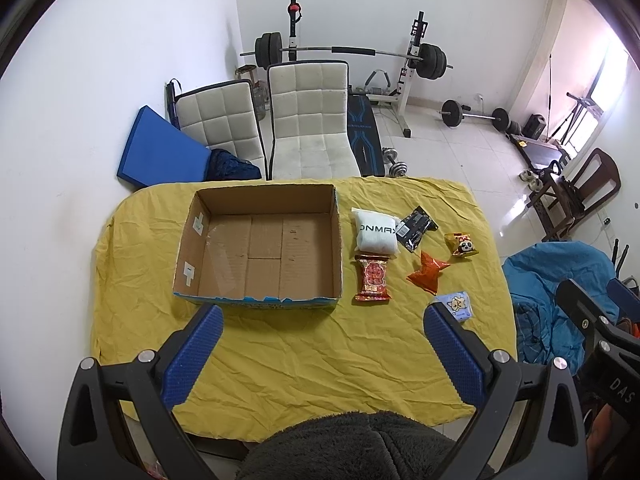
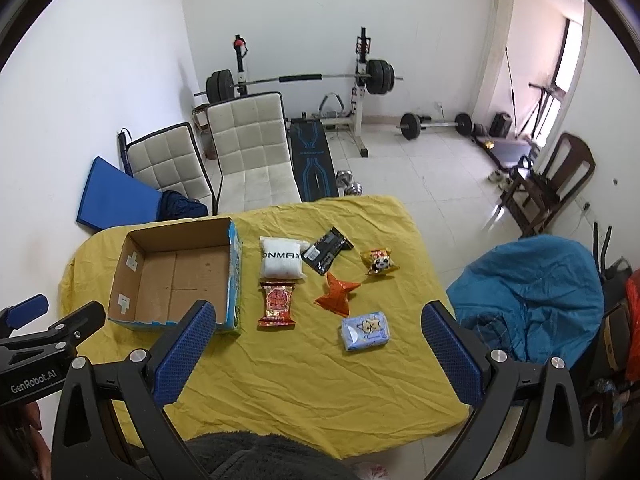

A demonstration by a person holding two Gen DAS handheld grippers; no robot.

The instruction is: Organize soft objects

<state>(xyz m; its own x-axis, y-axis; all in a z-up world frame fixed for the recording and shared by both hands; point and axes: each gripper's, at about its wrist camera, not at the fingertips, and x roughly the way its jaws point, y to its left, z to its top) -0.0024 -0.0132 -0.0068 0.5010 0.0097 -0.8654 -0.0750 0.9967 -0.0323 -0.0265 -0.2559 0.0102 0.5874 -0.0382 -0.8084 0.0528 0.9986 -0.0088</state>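
Note:
An open, empty cardboard box (image 1: 260, 248) (image 2: 176, 276) sits on the yellow tablecloth (image 1: 304, 352) (image 2: 304, 372). To its right lie a white pack (image 1: 376, 232) (image 2: 281, 262), a black packet (image 1: 416, 227) (image 2: 326, 254), a panda snack bag (image 1: 462, 245) (image 2: 378, 263), an orange packet (image 1: 428, 272) (image 2: 336, 294), a red snack bag (image 1: 373, 278) (image 2: 277, 304) and a blue tissue pack (image 1: 456, 306) (image 2: 366, 330). My left gripper (image 1: 320, 344) is open above the near cloth. My right gripper (image 2: 316, 344) is open, with the tissue pack between its fingers, farther off.
Two white chairs (image 1: 304, 120) (image 2: 252, 144) stand behind the table, with a blue mat (image 1: 160, 152) and a barbell rack (image 1: 348, 54). A blue beanbag (image 2: 532, 296) sits right of the table. A wooden chair (image 2: 548, 184) stands far right.

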